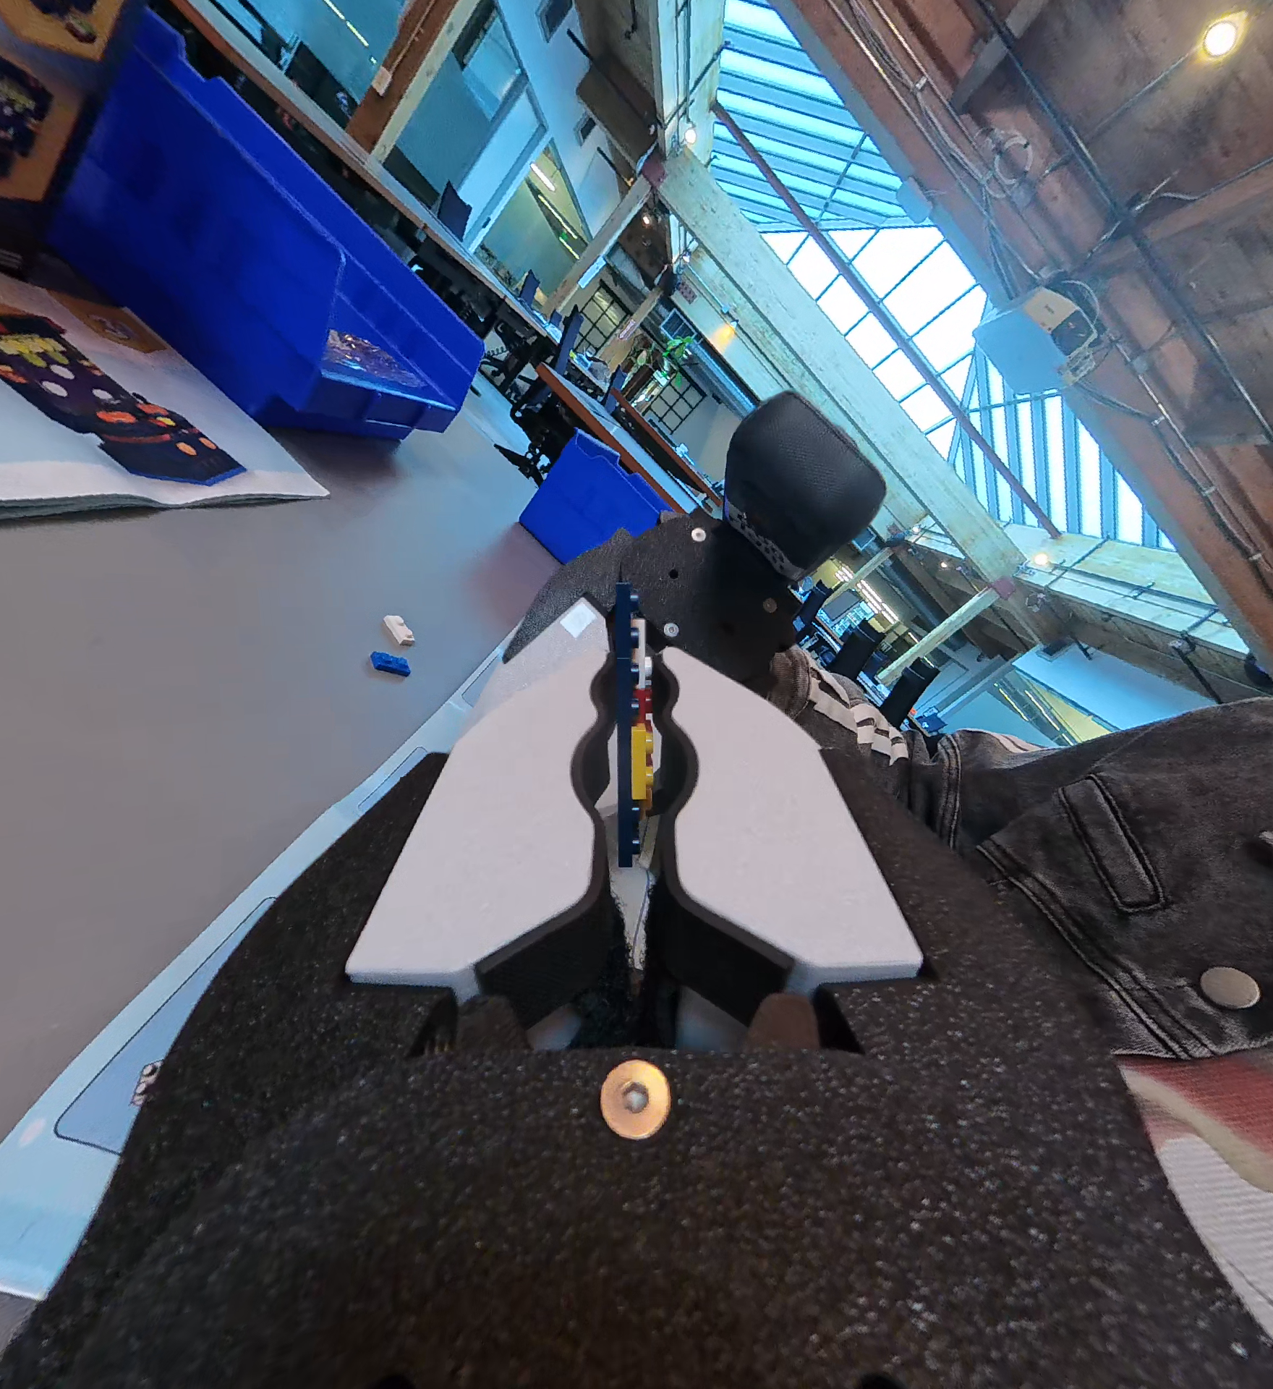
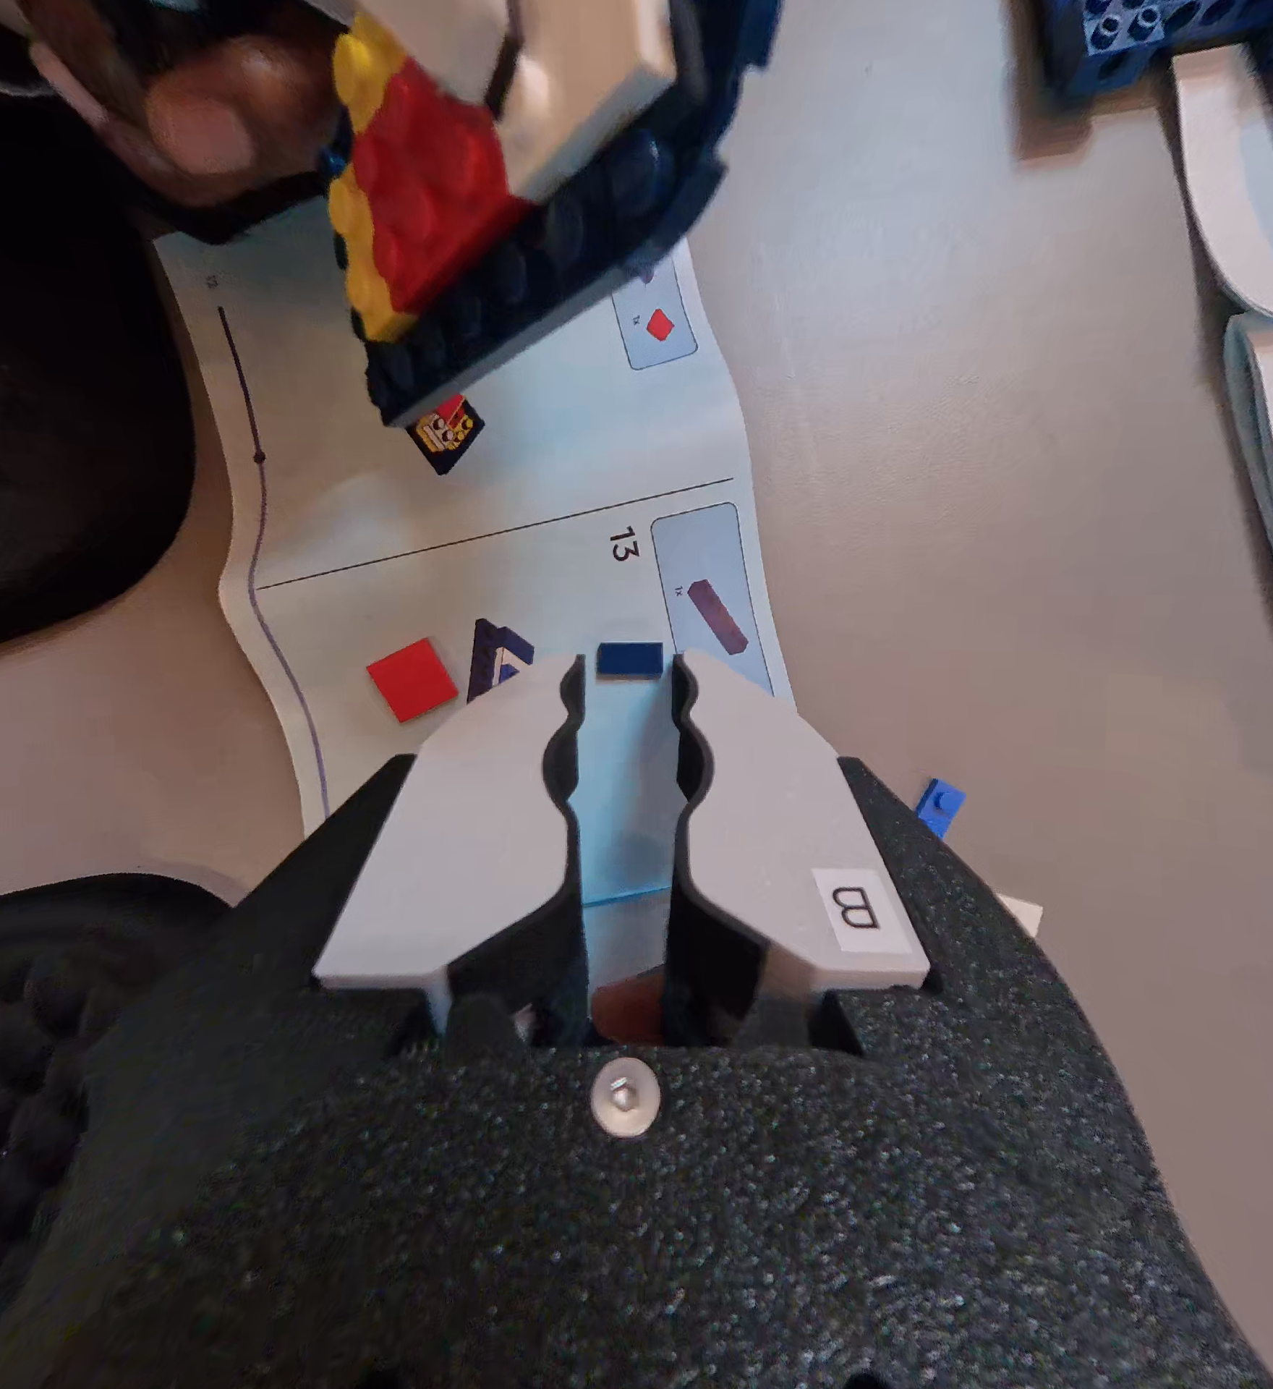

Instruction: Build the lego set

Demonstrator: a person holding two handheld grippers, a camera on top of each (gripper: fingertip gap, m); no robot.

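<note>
While clamped edge-on in the left gripper (image 1: 637, 691), dark blue plate (image 1: 626, 721) (far face hidden); right gripper (image 2: 627, 665) parted, blue tile (image 2: 629, 660) at twelve o'clock, untouched.

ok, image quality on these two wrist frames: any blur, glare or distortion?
Right wrist view: the brick assembly at top is motion-blurred; the dark blue tile and instruction sheet are sharp. Left wrist view: strong fisheye bend, a bright skylight and a lamp with glare, and a blurred smear down the right edge.
</note>
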